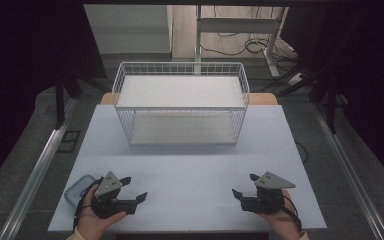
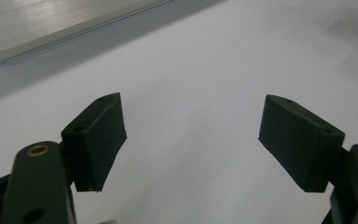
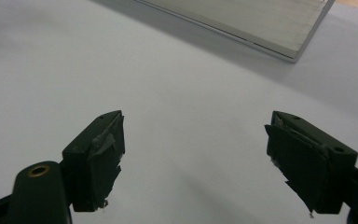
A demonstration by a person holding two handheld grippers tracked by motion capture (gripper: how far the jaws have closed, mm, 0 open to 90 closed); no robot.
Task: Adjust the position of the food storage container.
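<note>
While both my claws rest low at the near edge of the worktop (image 1: 190,165), neither has anything in it. My left claw (image 1: 132,189) has its jaws spread wide apart, and between them its own camera finds bare white surface; my right claw (image 1: 244,185) is spread the same way, with torn tape on its pads (image 3: 100,158). The clear lidded container (image 1: 78,189) lies just behind my left claw, touching or nearly touching my hand; I cannot tell which. Beyond both claws, well apart from them, stands the white wire basket (image 1: 180,100), open at the top, probably so things can be lowered straight in.
</note>
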